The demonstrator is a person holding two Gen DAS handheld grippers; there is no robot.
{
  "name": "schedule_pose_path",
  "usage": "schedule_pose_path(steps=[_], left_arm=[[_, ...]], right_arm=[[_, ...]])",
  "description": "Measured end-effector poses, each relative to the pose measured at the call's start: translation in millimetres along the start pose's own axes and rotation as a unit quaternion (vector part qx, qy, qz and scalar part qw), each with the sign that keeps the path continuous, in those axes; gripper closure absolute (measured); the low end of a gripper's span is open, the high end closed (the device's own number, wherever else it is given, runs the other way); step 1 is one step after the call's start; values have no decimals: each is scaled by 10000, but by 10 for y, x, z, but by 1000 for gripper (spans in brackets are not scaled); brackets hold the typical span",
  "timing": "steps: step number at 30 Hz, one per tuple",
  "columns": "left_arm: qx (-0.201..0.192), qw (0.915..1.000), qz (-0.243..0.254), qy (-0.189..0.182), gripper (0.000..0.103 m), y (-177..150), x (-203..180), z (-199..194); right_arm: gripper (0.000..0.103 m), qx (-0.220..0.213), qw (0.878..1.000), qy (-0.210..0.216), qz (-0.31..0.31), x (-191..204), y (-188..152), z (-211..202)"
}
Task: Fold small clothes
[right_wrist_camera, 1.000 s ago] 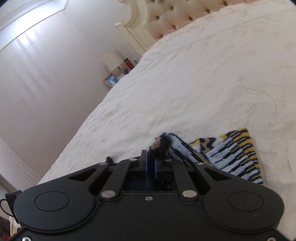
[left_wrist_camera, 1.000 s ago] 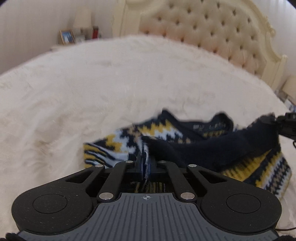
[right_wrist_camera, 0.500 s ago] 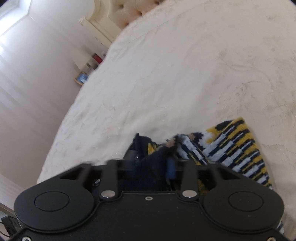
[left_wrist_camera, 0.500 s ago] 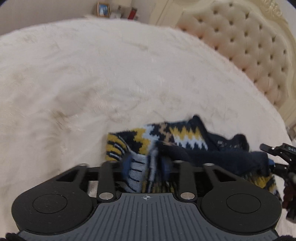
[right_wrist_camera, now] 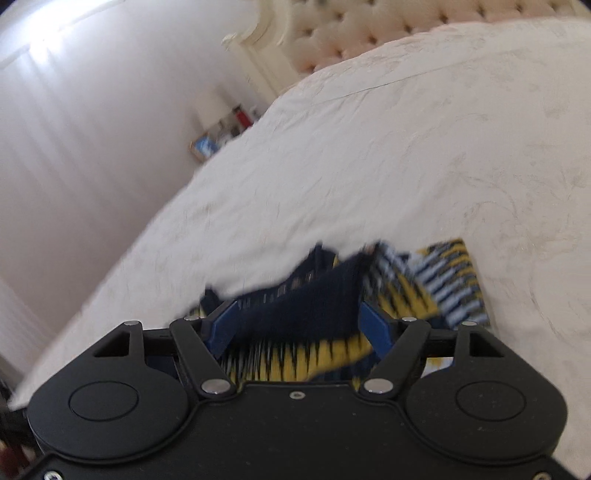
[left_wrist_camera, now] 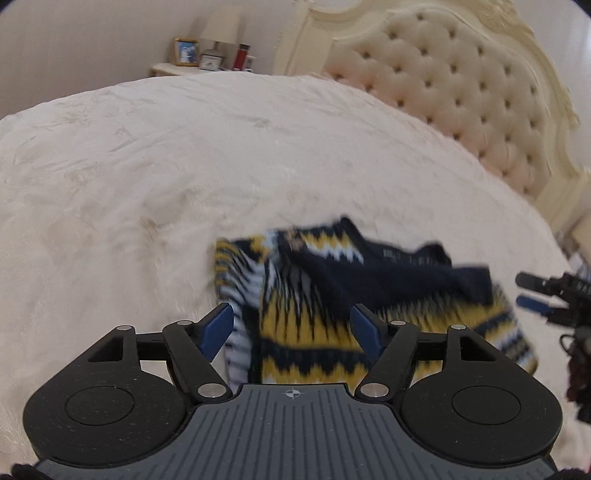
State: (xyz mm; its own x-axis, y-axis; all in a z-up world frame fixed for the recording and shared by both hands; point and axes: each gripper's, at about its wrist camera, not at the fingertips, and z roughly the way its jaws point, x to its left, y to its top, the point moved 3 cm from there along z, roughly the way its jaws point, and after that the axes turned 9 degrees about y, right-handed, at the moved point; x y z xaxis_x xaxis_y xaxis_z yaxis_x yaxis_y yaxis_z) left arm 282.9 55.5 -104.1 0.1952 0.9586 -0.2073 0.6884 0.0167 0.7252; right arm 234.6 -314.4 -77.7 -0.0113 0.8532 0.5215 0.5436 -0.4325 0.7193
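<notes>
A small knit sweater (left_wrist_camera: 332, 295) in navy, yellow and white lies bunched on the cream bedspread (left_wrist_camera: 184, 166), its navy part folded over the patterned part. My left gripper (left_wrist_camera: 291, 321) hovers just short of its near edge. Its jaws are opening, and the blue pads (left_wrist_camera: 218, 325) stand apart from the knit. In the right wrist view, the sweater (right_wrist_camera: 436, 288) sits under and ahead of my right gripper (right_wrist_camera: 297, 321). Those jaws are opening too, with cloth seen between the pads but not pinched. The right gripper's fingers (left_wrist_camera: 535, 291) show at the left view's right edge.
A tufted cream headboard (left_wrist_camera: 461, 92) bounds the bed at the far right. Beyond the bed's far corner stands a nightstand (left_wrist_camera: 166, 68) with a lamp (left_wrist_camera: 221, 29), a photo frame (left_wrist_camera: 186, 51) and a red can (left_wrist_camera: 242, 57). A pale wall (right_wrist_camera: 92, 147) runs along the bed's left side.
Both grippers were shut on the sweater's edge a second ago. They have since let go and stand open, and the sweater has dropped onto the bed.
</notes>
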Motion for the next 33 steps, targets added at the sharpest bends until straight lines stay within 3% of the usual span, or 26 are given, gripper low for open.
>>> schedule_pose_path(steps=[4, 7, 11, 15, 18, 27, 33], left_arm=[[18, 9993, 383, 41, 35, -230, -57, 176], [83, 9974, 705, 93, 35, -336, -50, 291], [279, 9989, 389, -18, 26, -315, 71, 393], [398, 9989, 188, -169, 25, -342, 143, 410], [425, 9987, 213, -167, 25, -329, 119, 420], [499, 9983, 74, -309, 24, -315, 174, 444], [482, 9982, 70, -348, 24, -299, 200, 441]], right_arm=[[28, 339, 9940, -261, -1007, 364, -224, 188], [28, 588, 9879, -251, -1412, 562, -349, 393], [29, 1027, 9747, -471, -1927, 746, -458, 784], [29, 1384, 9597, -777, -2320, 806, -440, 1088], [29, 1466, 9577, -939, -2292, 785, -286, 1333], [29, 1294, 9764, -1123, -1319, 586, 208, 1778], [28, 862, 9902, -779, -779, 544, 215, 1575]])
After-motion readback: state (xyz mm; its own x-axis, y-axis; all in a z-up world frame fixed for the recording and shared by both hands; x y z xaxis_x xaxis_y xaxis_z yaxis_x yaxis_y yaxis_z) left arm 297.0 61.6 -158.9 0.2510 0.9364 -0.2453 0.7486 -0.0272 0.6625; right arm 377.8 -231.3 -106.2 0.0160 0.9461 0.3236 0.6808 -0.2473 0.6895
